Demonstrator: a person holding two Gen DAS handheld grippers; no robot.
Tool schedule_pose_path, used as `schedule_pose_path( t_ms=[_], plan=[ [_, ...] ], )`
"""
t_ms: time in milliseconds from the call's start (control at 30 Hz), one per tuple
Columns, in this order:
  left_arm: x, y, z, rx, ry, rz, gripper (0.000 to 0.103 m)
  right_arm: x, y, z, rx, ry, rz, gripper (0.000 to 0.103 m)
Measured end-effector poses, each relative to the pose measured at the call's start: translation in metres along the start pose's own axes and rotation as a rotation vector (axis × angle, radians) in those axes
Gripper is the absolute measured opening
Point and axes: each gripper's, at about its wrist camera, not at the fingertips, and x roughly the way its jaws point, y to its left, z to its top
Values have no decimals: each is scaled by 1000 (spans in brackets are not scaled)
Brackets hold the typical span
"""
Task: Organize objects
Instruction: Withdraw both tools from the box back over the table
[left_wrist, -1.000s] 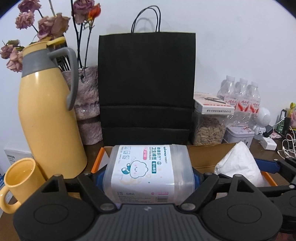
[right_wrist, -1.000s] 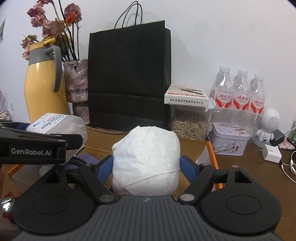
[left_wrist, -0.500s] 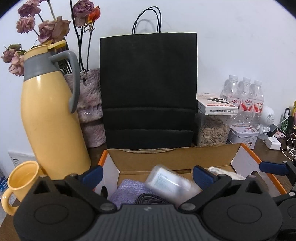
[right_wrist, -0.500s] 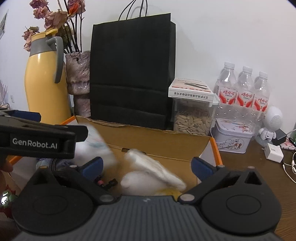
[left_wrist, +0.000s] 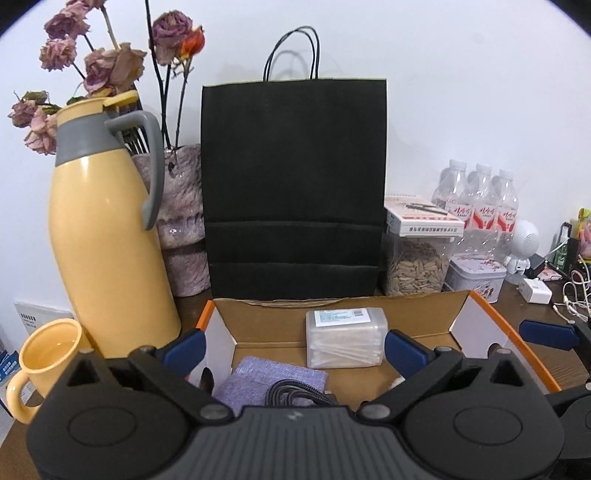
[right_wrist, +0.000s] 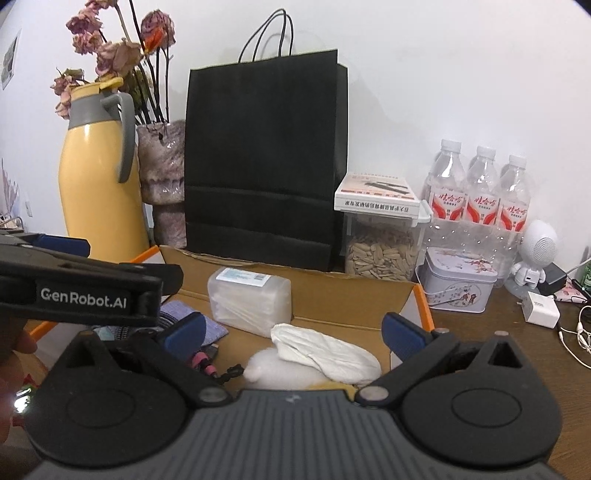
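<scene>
An open cardboard box (left_wrist: 266, 314) with orange edges sits in front of me. Inside it lies a clear plastic pack of cotton swabs (left_wrist: 345, 338), seen in the right wrist view too (right_wrist: 249, 301). A white crumpled bundle (right_wrist: 325, 352) rests in the box near its right wall. A purple cloth (left_wrist: 269, 380) and a dark braided cable (left_wrist: 295, 395) lie at the box's near left. My left gripper (left_wrist: 293, 349) hangs open above the box with nothing between its blue pads. My right gripper (right_wrist: 291, 334) is open too, over the white bundle and apart from it.
Behind the box stand a black paper bag (left_wrist: 293, 184), a yellow thermos jug (left_wrist: 99, 236), a vase of dried roses (left_wrist: 177, 206) and a yellow mug (left_wrist: 44, 362). To the right are a seed jar (right_wrist: 380, 251), water bottles (right_wrist: 480, 195), a tin (right_wrist: 458, 280), a charger (right_wrist: 541, 308).
Both grippers opened. The swab pack dropped from the left gripper into the box and lies flat; the white bundle fell from the right gripper and rests in the box.
</scene>
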Motion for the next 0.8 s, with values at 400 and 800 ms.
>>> schedule_pose_path(
  t_ms=[400,800],
  plan=[
    [-54,13,-25,-17,-59,-33,103,-46,-6,-22,20,-15,-22,103],
    [-95,20,-57,-12,-17,-48,103,-92,4,-51,28,0,-34,103]
  ],
)
